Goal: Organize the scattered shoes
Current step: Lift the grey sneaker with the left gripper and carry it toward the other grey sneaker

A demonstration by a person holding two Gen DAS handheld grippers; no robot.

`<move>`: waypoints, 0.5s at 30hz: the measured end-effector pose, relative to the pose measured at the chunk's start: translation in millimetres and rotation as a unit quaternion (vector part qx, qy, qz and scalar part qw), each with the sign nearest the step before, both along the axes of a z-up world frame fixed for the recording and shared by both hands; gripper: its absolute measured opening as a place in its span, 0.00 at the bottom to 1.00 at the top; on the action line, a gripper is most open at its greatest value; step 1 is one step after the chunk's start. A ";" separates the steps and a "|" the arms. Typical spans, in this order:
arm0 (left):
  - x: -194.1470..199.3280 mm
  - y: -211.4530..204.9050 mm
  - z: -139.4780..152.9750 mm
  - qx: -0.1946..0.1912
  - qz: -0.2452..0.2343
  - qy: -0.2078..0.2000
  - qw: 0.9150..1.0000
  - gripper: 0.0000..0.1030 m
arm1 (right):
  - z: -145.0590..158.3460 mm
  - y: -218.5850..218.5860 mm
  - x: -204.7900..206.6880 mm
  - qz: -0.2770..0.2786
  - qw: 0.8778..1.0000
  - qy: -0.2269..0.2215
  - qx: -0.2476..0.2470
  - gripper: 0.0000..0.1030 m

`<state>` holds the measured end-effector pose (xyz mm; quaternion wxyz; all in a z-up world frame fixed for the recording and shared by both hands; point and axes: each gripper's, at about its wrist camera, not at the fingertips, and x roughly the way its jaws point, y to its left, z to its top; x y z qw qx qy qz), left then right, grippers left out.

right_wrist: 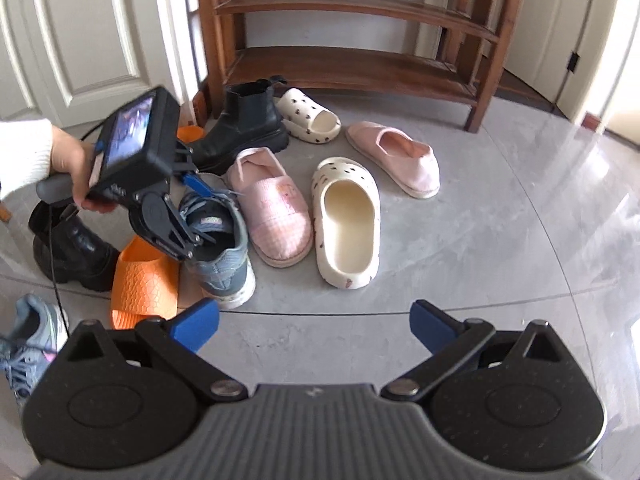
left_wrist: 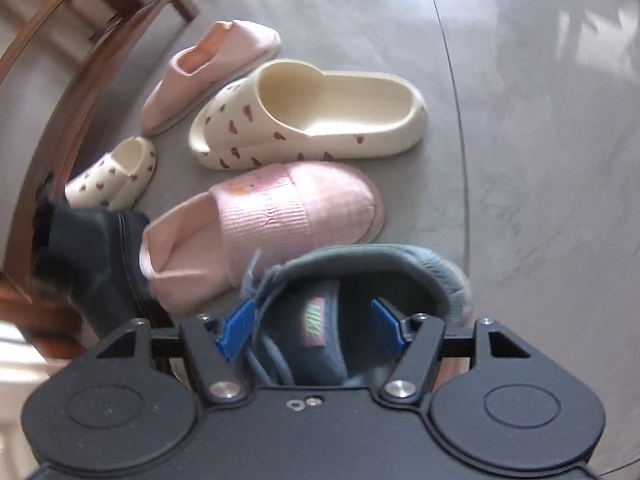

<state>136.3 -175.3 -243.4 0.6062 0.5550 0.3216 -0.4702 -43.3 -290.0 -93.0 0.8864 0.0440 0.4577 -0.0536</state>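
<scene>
A grey-blue sneaker (left_wrist: 360, 272) (right_wrist: 224, 256) stands on the floor beside a pink slipper (left_wrist: 280, 216) (right_wrist: 276, 216). My left gripper (left_wrist: 312, 328) (right_wrist: 200, 212) is open over the sneaker's mouth. One blue finger (left_wrist: 236, 332) is by the laces, the other inside the collar, with the tongue between them. My right gripper (right_wrist: 314, 326) hangs open above bare grey floor with nothing between its fingers. Two cream heart-print clogs (right_wrist: 348, 220) (right_wrist: 308, 120), a second pink slipper (right_wrist: 396, 156), a black boot (right_wrist: 244, 128) and an orange slide (right_wrist: 144, 280) lie around.
A wooden shoe rack (right_wrist: 352, 64) with bare shelves stands at the back against the wall. A second black boot (right_wrist: 68, 252) and a second grey sneaker (right_wrist: 28, 344) lie at the left. A person's hand (right_wrist: 68, 160) holds the left gripper. Open floor spreads to the right.
</scene>
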 end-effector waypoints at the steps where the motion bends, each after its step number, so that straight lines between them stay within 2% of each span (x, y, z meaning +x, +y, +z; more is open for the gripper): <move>1: 0.4 -2.8 -6.7 0.013 -0.009 -0.013 1.000 0.63 | -0.7 -1.1 0.1 -0.003 1.000 0.000 0.003 1.00; 4: 5.9 -10.3 -21.5 0.045 -0.016 -0.031 0.998 0.63 | -3.5 -3.1 0.4 -0.009 1.000 0.000 0.001 1.00; 9: 18.1 -13.2 -27.3 0.043 0.003 -0.025 0.999 0.60 | -10.4 4.2 2.4 0.000 1.000 0.008 -0.010 1.00; 11: 23.4 -16.7 -26.3 0.042 0.024 -0.025 0.998 0.54 | -12.9 7.3 2.8 0.005 1.000 0.013 -0.005 1.00; 13: 28.7 -20.3 -25.4 0.042 0.046 -0.025 0.998 0.33 | -13.7 9.3 3.0 0.005 1.000 0.014 -0.002 1.00; 15: 35.4 -23.0 -22.2 0.036 0.074 -0.021 0.996 0.30 | -14.1 12.7 3.0 0.006 1.000 0.013 -0.002 1.00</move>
